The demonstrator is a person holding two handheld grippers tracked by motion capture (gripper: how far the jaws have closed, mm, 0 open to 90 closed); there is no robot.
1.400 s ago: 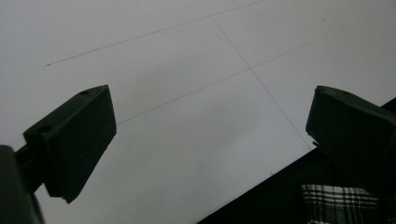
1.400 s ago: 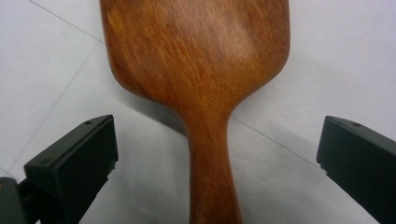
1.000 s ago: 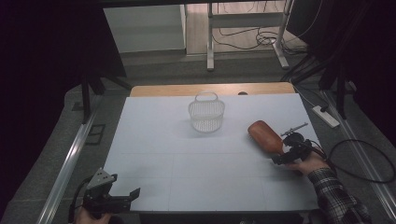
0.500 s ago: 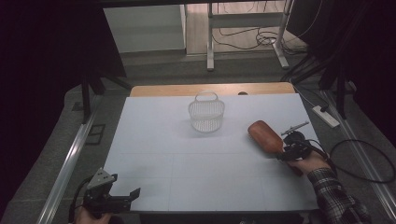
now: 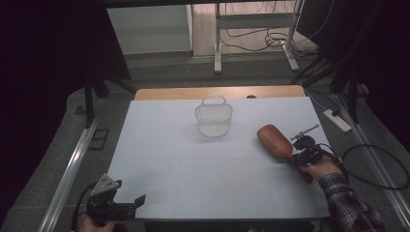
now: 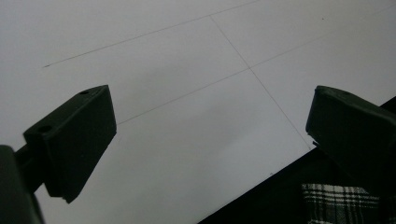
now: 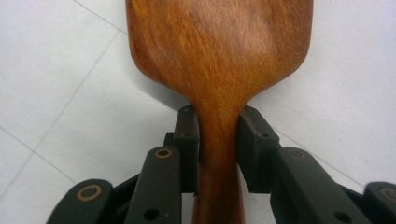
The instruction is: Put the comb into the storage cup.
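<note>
Over on the right side of the white surface (image 5: pixel 193 183), the right gripper (image 5: pixel 296 155) sits at the neck of a wooden paddle (image 5: pixel 274 141), and its jaws have just been closing with the handle between them. In the right gripper view they are now clamped on the paddle (image 7: pixel 219 70): both black pads press against the narrow handle, one on each side, right where it widens into the broad blade. The blade fans out ahead of the right gripper (image 7: pixel 218 135), lying low over the surface, pale gridlines running beneath it.

From the high view, the paddle lies at an angle, blade pointing up and left toward the middle of the surface, handle running back into the gripper. The person's hand (image 5: pixel 321 166) wraps the gripper body, a plaid sleeve (image 5: pixel 348 205) trailing toward the near right corner.

A small white mesh basket (image 5: pixel 213 118) stands upright in the far middle of the surface, handle raised, well apart from the paddle.

Down at the near left corner, the left gripper (image 5: pixel 128 205) rests at the edge, grey plate on top. In the left gripper view its jaws stand wide apart, nothing between them, just bare surface with thin lines and a glimpse of plaid at the lower right.
</note>
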